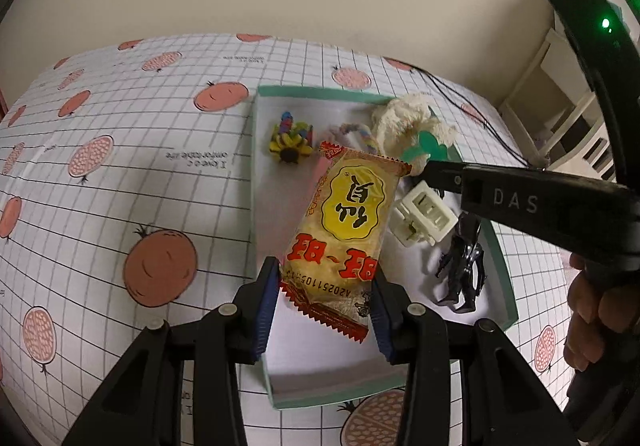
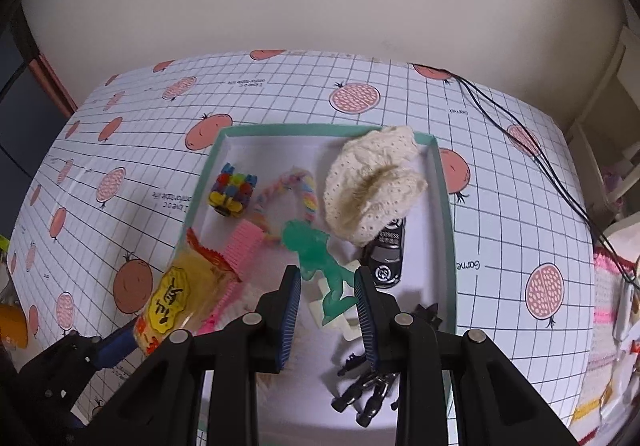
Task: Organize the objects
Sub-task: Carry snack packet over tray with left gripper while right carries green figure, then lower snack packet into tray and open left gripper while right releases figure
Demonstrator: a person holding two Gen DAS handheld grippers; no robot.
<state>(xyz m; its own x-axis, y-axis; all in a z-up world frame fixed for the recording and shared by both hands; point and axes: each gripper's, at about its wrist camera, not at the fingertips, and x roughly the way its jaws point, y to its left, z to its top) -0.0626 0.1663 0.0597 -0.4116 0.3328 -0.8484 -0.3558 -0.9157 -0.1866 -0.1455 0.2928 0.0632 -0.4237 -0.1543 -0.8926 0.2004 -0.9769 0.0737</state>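
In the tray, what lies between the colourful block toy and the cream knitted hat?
A pastel twisted rope ring lies between the block toy and the hat, on the tray floor. The right wrist view shows it best.

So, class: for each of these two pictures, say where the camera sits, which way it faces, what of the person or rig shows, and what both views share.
Left wrist: sits on the left tool, looks forward over the tray; its fingers grip the snack packet; a hand and the right tool show at right.
Right wrist: on the right tool, faces down into the tray; its fingers straddle the green figure.
Shared: tray, packet, knitted hat.
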